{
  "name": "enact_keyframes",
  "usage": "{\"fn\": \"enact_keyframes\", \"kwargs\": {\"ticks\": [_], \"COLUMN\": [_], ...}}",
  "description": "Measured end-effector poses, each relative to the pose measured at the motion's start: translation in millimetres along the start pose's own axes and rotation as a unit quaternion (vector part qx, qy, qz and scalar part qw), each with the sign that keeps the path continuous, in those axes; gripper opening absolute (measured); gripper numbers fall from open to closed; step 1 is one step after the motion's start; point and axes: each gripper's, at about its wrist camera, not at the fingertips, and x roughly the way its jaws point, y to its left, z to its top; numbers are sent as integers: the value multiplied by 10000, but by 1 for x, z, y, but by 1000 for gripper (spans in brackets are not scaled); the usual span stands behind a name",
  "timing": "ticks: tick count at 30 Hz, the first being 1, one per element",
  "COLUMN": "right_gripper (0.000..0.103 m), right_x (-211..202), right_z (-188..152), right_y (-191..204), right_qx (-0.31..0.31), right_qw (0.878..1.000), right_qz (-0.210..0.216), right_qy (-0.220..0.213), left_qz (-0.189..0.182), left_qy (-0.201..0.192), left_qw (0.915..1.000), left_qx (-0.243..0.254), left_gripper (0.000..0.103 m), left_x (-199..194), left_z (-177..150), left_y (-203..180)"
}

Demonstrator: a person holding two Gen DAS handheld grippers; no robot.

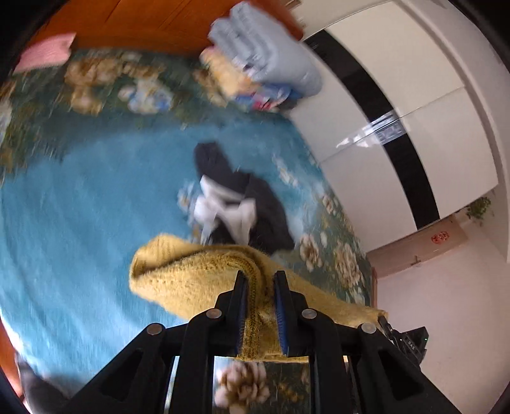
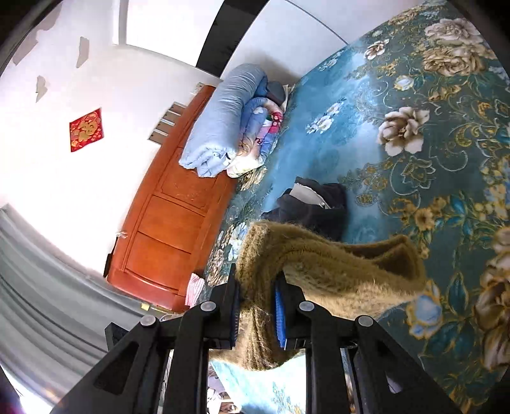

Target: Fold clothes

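A fuzzy yellow sweater hangs bunched above the blue floral bedspread. My left gripper is shut on a ribbed edge of it. In the right wrist view the same sweater looks olive-brown, and my right gripper is shut on another part of it, with cloth draping to the right over the bedspread. A dark garment with white parts lies crumpled on the bed beyond the sweater; it also shows in the right wrist view.
Folded light-blue and patterned quilts are stacked by the orange wooden headboard; they also show in the right wrist view beside the headboard. A pink cloth lies at the bed's far corner. White wardrobe doors border the bed.
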Motion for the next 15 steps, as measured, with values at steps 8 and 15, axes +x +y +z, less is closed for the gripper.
{"fn": "enact_keyframes", "kwargs": {"ticks": [8, 15], "right_gripper": [19, 19], "right_x": [-16, -30], "right_z": [-30, -3], "right_y": [-44, -7], "right_qx": [636, 166], "right_qw": [9963, 9998], "right_qz": [-407, 67], "right_qy": [414, 26], "left_qz": [245, -227], "left_qy": [633, -2], "left_qw": [9952, 9996], "left_qx": [-708, 174], "left_gripper": [17, 17], "left_x": [22, -27], "left_z": [-16, -10], "left_y": [17, -29]}}
